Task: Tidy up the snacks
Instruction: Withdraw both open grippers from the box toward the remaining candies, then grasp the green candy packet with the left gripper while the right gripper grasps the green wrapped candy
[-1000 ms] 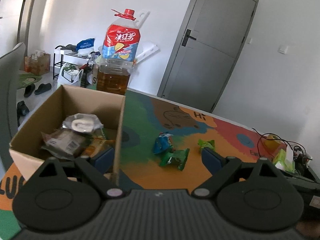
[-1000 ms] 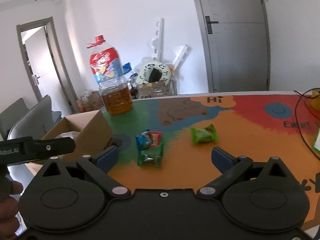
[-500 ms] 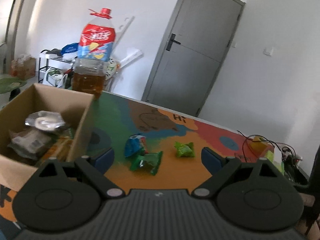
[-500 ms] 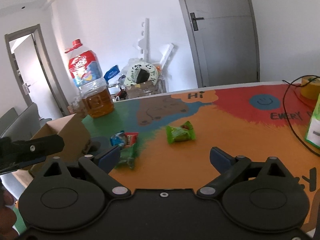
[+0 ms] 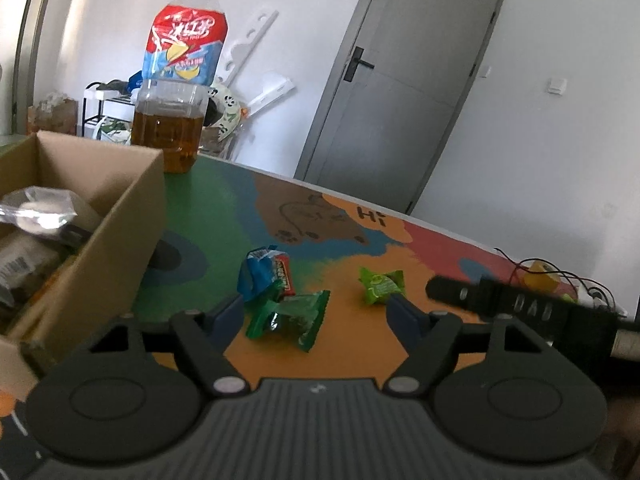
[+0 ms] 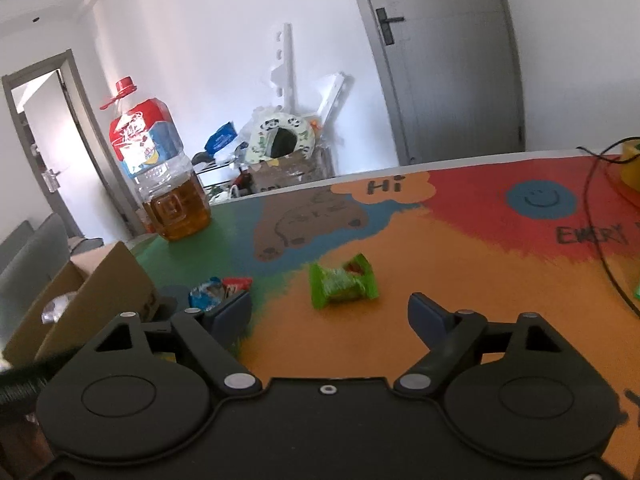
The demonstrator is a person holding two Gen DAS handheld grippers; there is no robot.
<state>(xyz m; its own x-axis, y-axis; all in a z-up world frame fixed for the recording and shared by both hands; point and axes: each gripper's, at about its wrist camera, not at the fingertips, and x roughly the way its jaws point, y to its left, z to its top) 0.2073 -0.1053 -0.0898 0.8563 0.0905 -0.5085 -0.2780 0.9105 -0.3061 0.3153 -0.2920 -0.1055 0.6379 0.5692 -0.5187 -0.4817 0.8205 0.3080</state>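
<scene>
Three snack packets lie on the colourful table mat: a dark green one (image 5: 289, 317), a blue and red one (image 5: 264, 270) just behind it, and a light green one (image 5: 380, 285) to the right. My left gripper (image 5: 316, 316) is open with the dark green packet between its fingers, low over the mat. My right gripper (image 6: 330, 312) is open, just short of the light green packet (image 6: 343, 281). The blue and red packet (image 6: 218, 289) sits by its left finger. A cardboard box (image 5: 104, 224) holding several wrapped snacks stands at the left.
A large oil bottle (image 5: 176, 92) with a red cap stands behind the box; it also shows in the right wrist view (image 6: 160, 176). The right gripper's black body (image 5: 520, 308) crosses the left wrist view. Black cables (image 6: 600, 216) and a yellow tape roll (image 6: 632, 164) lie at the far right.
Both grippers have moved forward and down toward the packets. The left one swung right, away from the box, and now frames the dark green packet. The right one closed in on the light green packet.
</scene>
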